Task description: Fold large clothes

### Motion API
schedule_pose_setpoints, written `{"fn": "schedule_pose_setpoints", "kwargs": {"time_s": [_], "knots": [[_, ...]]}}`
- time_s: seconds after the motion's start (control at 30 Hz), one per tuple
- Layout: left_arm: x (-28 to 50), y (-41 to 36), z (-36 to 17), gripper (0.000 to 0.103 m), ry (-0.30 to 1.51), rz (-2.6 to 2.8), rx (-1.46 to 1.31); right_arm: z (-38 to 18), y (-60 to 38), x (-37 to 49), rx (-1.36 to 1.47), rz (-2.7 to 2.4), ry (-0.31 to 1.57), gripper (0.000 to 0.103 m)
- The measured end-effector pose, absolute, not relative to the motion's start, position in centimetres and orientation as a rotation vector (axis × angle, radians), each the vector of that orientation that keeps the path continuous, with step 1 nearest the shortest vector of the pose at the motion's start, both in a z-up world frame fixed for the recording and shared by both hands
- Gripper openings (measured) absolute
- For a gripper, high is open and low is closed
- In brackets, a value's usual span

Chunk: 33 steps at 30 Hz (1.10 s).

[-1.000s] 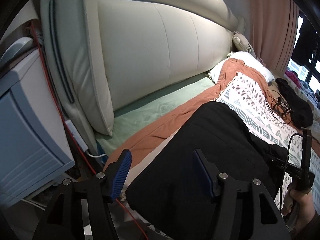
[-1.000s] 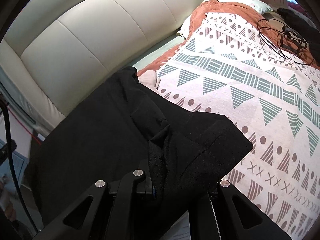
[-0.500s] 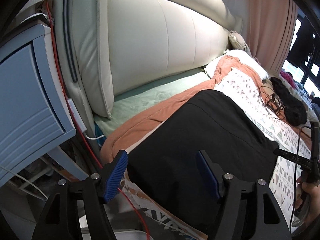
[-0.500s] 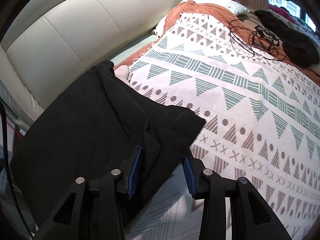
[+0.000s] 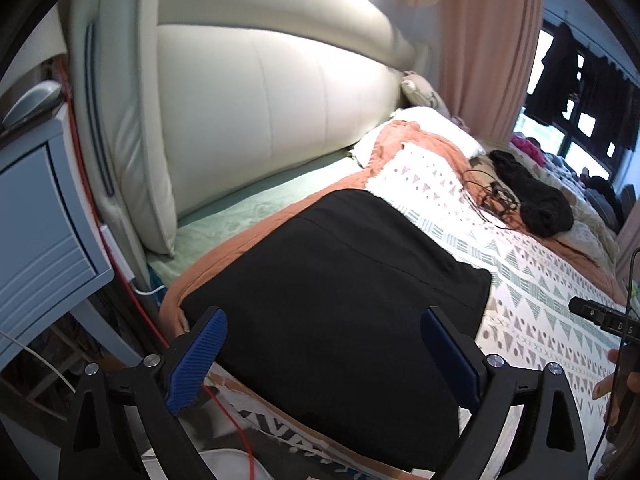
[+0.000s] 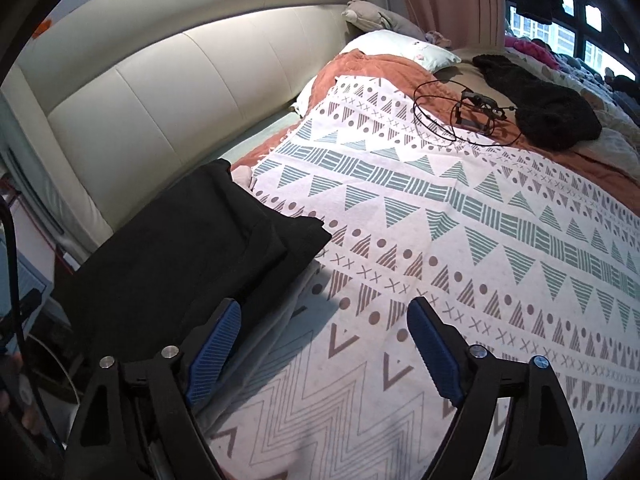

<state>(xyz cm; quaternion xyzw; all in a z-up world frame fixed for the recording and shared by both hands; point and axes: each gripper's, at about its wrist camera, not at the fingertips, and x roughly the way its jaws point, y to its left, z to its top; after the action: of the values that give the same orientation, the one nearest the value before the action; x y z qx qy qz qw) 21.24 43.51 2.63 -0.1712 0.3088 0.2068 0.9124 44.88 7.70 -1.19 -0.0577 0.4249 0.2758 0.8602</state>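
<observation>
Both our tongs, left (image 5: 324, 354) and right (image 6: 324, 344), now gape wide and empty (the right let go a moment ago); beyond them the black garment (image 5: 332, 292) lies folded flat on the patterned blanket (image 6: 460, 220), so this fold looks finished.

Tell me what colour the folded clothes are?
Black folded clothes, clearest in the left wrist view.

You see a plain black garment (image 5: 332, 292) lying on a white blanket (image 6: 460, 248) patterned with teal and brown triangles, dots and crosses. Beneath that shows a rust-orange cover (image 5: 248, 240), and the headboard (image 5: 272, 120) is cream.
</observation>
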Motion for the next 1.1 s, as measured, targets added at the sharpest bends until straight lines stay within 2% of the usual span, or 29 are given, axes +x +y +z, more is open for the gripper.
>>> {"fn": "schedule_pose_setpoints", "kwargs": {"time_s": [0.13, 0.47, 1.1], "knots": [[20.9, 41.1, 3.4, 0.1, 0.622, 0.38, -0.313, 0.6, 5.1, 42.6, -0.087, 0.554, 0.857, 0.1], [19.0, 33.8, 5.7, 0.102, 0.567, 0.262, -0.215, 2.4, -1.0, 38.4, -0.024, 0.475, 0.786, 0.101], [13.3, 21.2, 4.7, 0.102, 0.492, 0.087, -0.127, 2.8, -15.7, 26.8, 0.023, 0.274, 0.623, 0.101]]}}
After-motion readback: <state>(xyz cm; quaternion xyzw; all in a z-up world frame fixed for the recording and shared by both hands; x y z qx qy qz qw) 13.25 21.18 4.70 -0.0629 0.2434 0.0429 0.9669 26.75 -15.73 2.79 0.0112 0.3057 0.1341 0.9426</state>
